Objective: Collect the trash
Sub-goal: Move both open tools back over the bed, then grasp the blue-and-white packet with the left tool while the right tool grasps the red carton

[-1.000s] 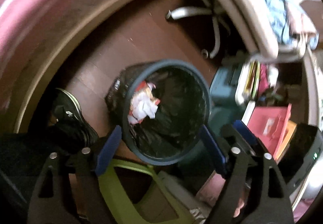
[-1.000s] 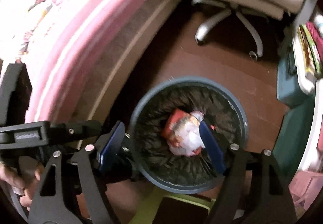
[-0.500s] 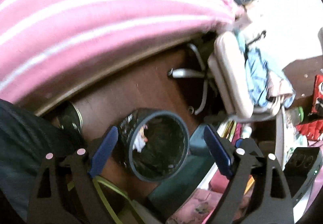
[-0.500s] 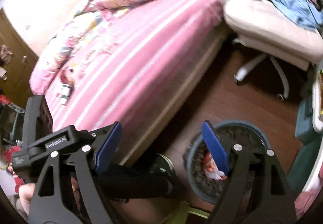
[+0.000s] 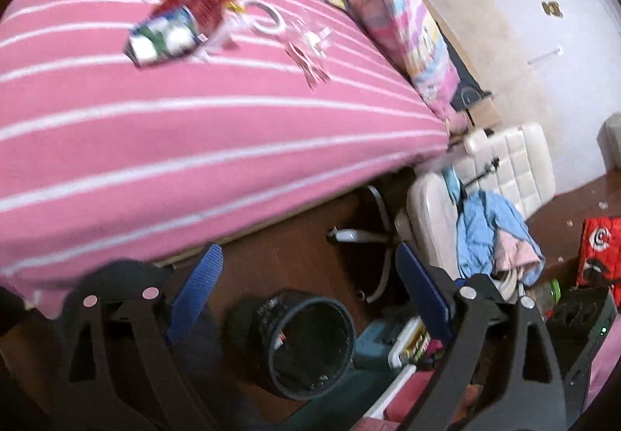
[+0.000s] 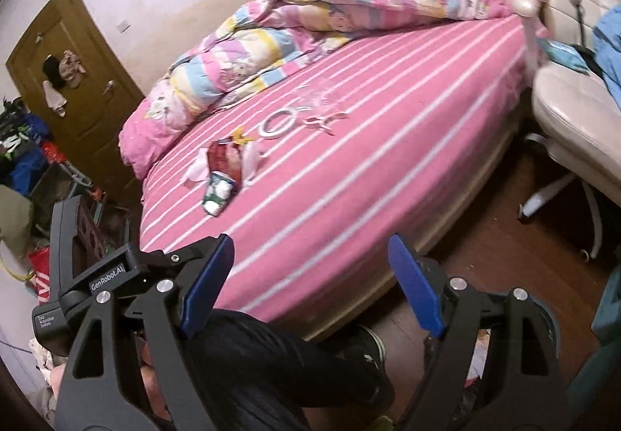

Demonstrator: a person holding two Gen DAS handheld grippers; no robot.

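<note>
in the last second both my cameras swung up from the bin [image 5: 310, 349] to the bed [image 6: 368, 159], so i judged that drop done and the next pick due. the left gripper [image 5: 306, 283] and right gripper [image 6: 310, 275] both had their jaws spread and empty. the bin sat on the floor beside the bed, a scrap showing inside. the remaining trash [image 6: 225, 174], wrappers and tissue, lay mid-mattress near a tape ring [image 6: 277, 124].

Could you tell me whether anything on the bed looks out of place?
Yes: litter lies on the pink striped sheet, namely a red wrapper, a green-and-white carton, a tape roll and paper scraps. The trash bin stands on the floor.
</note>
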